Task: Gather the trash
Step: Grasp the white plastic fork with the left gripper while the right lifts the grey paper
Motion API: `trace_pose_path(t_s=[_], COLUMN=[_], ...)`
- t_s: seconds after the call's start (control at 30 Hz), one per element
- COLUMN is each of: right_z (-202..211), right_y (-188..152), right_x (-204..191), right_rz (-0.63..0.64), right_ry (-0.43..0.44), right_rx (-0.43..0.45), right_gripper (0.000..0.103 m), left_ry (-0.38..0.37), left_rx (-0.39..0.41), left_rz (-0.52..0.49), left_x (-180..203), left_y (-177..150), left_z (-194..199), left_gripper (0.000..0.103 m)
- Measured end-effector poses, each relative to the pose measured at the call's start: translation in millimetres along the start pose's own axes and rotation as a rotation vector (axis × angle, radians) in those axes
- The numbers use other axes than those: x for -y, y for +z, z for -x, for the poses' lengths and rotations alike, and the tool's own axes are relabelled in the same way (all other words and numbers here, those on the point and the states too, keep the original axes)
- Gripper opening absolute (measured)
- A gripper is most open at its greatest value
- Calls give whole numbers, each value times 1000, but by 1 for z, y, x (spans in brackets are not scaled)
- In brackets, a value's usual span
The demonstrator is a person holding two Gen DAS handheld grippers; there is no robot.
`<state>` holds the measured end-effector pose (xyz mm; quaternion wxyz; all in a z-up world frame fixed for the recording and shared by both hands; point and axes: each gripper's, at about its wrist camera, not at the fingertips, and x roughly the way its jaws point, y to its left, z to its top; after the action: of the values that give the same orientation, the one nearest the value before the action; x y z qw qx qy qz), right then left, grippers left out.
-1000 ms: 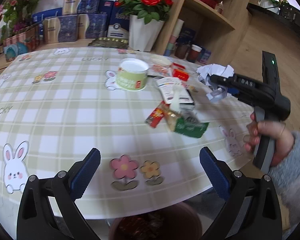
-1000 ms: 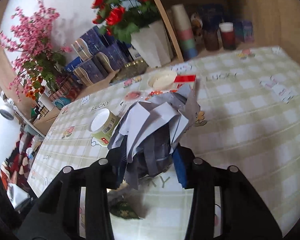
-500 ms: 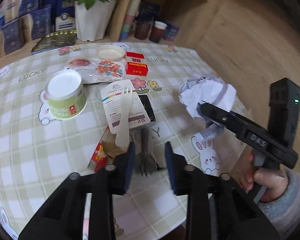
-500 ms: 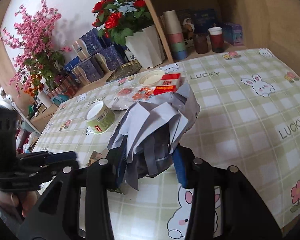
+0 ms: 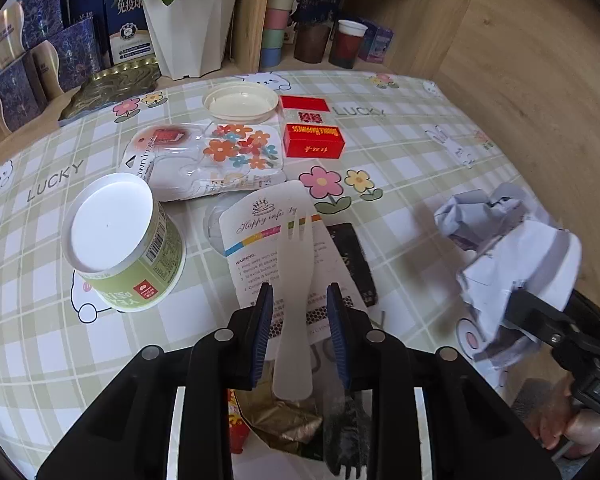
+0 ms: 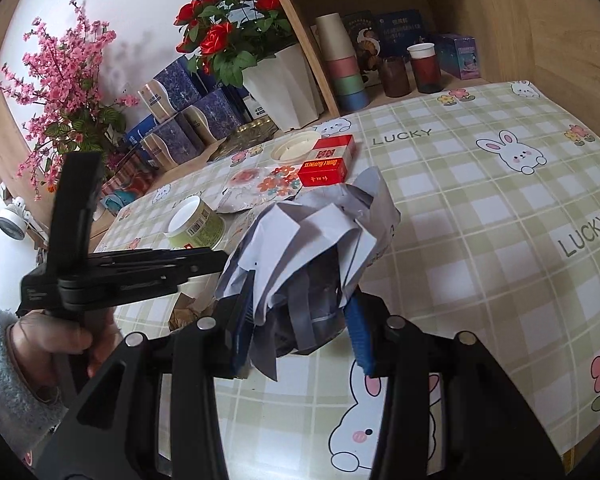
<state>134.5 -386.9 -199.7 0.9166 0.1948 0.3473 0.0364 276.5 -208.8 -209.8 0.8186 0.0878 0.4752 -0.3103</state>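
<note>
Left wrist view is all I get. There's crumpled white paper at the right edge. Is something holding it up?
Observer: Yes. The right gripper has a blue pad pressed on each side of the crumpled paper.
Operator: And the white pot at the back? I see mostly leaves.
Observer: Red roses are in full bloom above the white pot.
Operator: Anything else over there?
Observer: A spray of pink blossoms stands further left of the roses, against the wall.

Black left gripper with blue pads (silver screws), fuzzy grey-blue sleeve.
</note>
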Motion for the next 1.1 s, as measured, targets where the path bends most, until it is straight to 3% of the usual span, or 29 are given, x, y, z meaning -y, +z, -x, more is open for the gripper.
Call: trace_pose_path(t_s=[0.13, 0.2, 0.43, 0.87, 1.1], right_z=[0, 0, 6, 34, 55], right_y=[0, -1, -2, -9, -25], right_x=[0, 0, -2, -37, -65], right_rz=[-1, -4, -8, 39, 87], right_ry=[1, 1, 4, 32, 62], right_rx=[1, 0, 3, 11, -13], right_gripper=[43, 43, 43, 43, 43], left_ry=[20, 21, 10, -31, -44], left_rx=[-1, 3, 46, 185, 246], left_rz=[1, 7, -5, 52, 94], left_x=[-1, -2, -3, -10, -9], left_y=[-2, -2, -9, -37, -74], left_z=[-8, -8, 9, 103, 157], left_gripper=[27, 14, 14, 14, 13])
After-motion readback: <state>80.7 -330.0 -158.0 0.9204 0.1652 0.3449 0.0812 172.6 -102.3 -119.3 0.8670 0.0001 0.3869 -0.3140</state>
